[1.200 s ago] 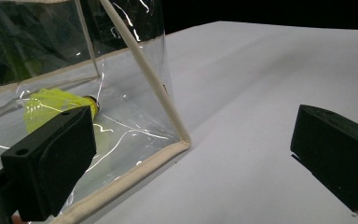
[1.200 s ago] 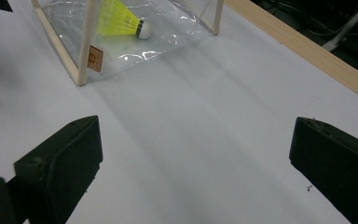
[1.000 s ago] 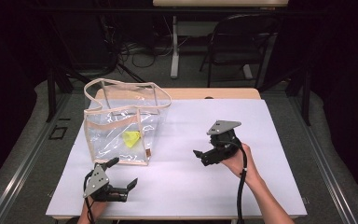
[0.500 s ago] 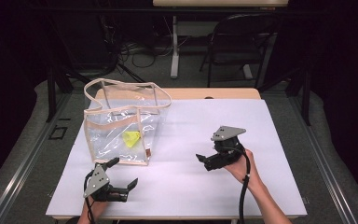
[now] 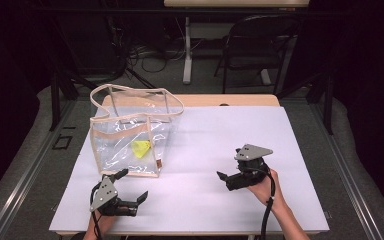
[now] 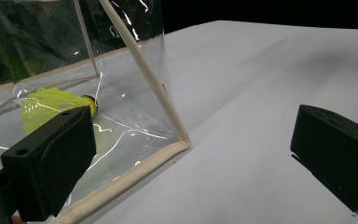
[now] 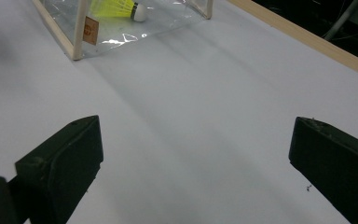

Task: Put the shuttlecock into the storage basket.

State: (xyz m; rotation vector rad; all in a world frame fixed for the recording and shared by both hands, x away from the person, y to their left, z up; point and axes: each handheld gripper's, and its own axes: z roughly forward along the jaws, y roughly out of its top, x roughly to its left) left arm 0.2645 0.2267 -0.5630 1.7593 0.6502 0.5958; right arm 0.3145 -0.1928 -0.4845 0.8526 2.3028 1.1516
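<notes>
Inside clear bag (image 5: 130, 137): yellow shuttlecock (image 7: 116, 8), cork visible via rt claw view.

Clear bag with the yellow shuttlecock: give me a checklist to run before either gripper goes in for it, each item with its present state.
1. Left gripper open: ok, jaws wide apart.
2. Right gripper open: ok, nothing between its jaws.
3. Clear bag upright with mouth open at the top: ok.
4. Yellow shuttlecock inside the bag, on its bottom: ok.
5. Bag strap off the mouth: cannot tell, it loops along the rim.
6. White table bare between grippers and bag: ok.
</notes>
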